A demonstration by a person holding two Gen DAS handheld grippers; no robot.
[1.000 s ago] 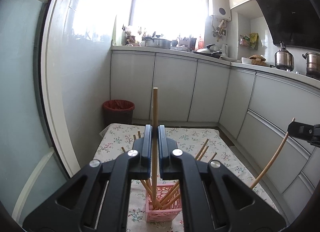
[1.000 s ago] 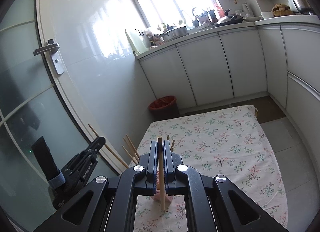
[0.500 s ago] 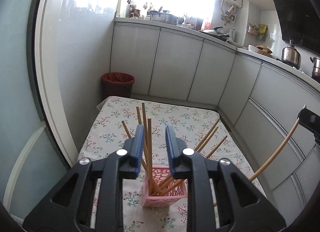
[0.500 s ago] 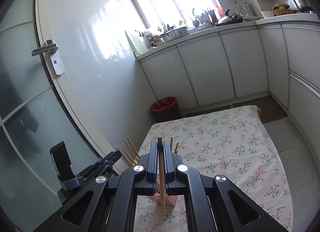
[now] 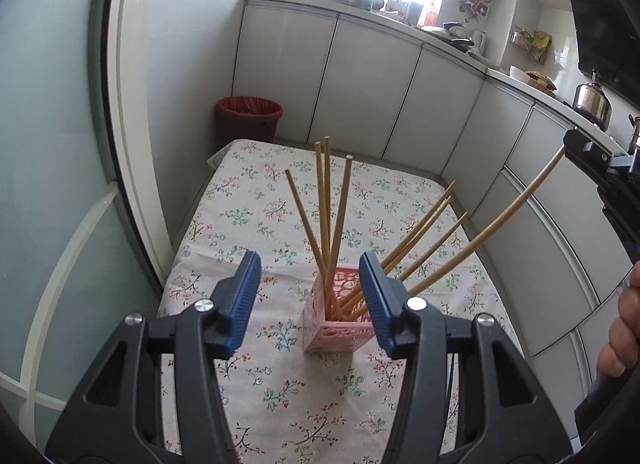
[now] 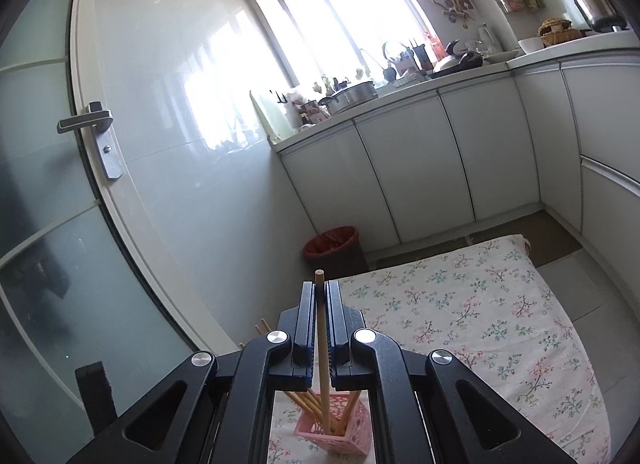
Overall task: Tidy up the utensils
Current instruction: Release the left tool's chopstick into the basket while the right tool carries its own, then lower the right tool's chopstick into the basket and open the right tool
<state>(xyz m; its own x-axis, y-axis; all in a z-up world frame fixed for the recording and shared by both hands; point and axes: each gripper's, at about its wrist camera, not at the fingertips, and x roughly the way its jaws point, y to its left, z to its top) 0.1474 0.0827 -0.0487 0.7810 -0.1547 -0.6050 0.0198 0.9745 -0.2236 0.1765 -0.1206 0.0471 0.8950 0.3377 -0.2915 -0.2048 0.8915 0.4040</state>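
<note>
Chopsticks (image 5: 328,220) stand in pink holder (image 5: 340,324) on my floral surface (image 5: 256,200). Left gripper (image 5: 310,296) empty, jaws opening above it. Right gripper (image 6: 320,328) pinches one chopstick (image 6: 322,352) over the holder.

Table (image 5: 248,200): covered edge to edge by a white cloth (image 5: 372,192) printed with small floral sprigs; the cloth hangs over the near left edge. One item stands directly on it: a pink perforated square holder (image 5: 334,324), upright, near the front centre, holding several wooden chopsticks (image 5: 325,216) that lean outward in two groups. Remaining cloth surface shows only the print.
</note>
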